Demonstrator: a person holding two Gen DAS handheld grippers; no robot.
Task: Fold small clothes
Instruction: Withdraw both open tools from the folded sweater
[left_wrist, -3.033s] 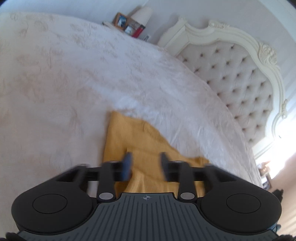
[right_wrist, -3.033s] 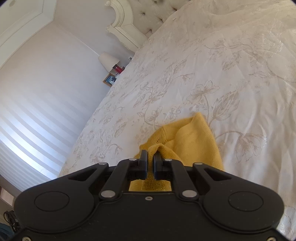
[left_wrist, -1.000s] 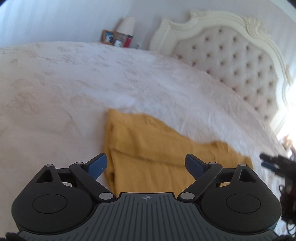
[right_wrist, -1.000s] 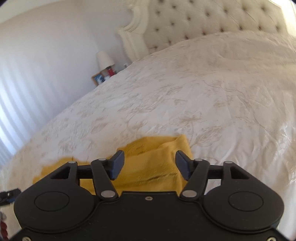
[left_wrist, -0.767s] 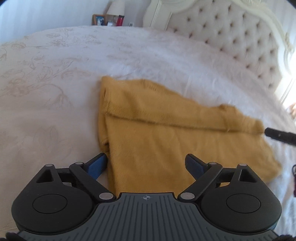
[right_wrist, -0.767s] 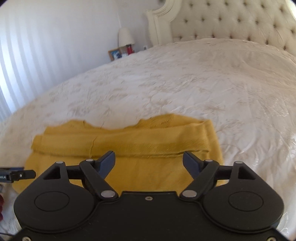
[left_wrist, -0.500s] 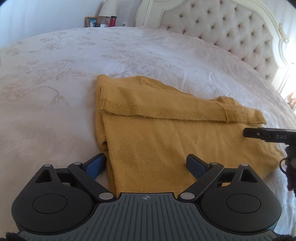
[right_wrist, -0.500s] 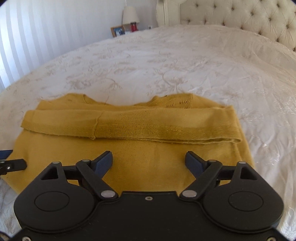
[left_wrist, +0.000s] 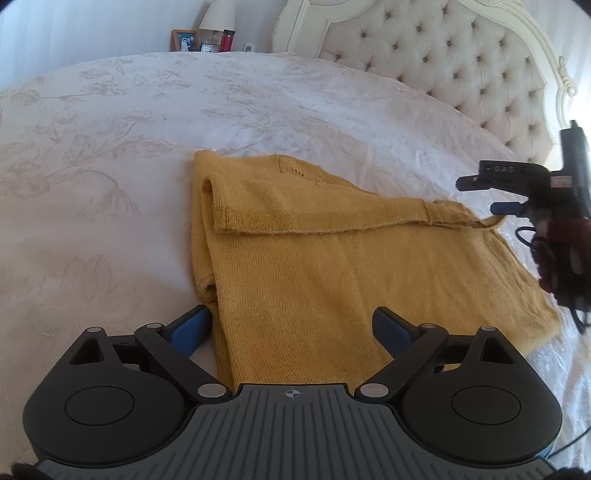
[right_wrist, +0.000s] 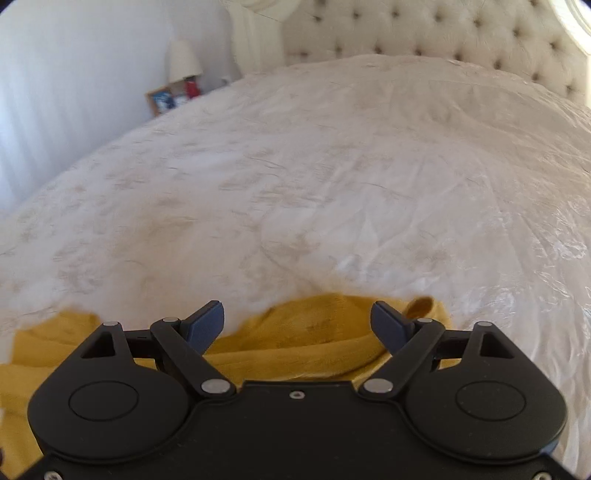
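Your left gripper (left_wrist: 293, 328) sits low at the near edge with its jaws spread wide, holding nothing between its blue pads (left_wrist: 190, 328). Your right gripper (right_wrist: 297, 325) is also spread wide and holds nothing. In the left wrist view it (left_wrist: 491, 194) appears at the far right, raised, its two fingers pointing left.

White floral bedspread (left_wrist: 147, 155), tufted headboard (left_wrist: 443, 66), lamp (left_wrist: 218, 18), perhaps framed photo (left_wrist: 184, 40) beside it.
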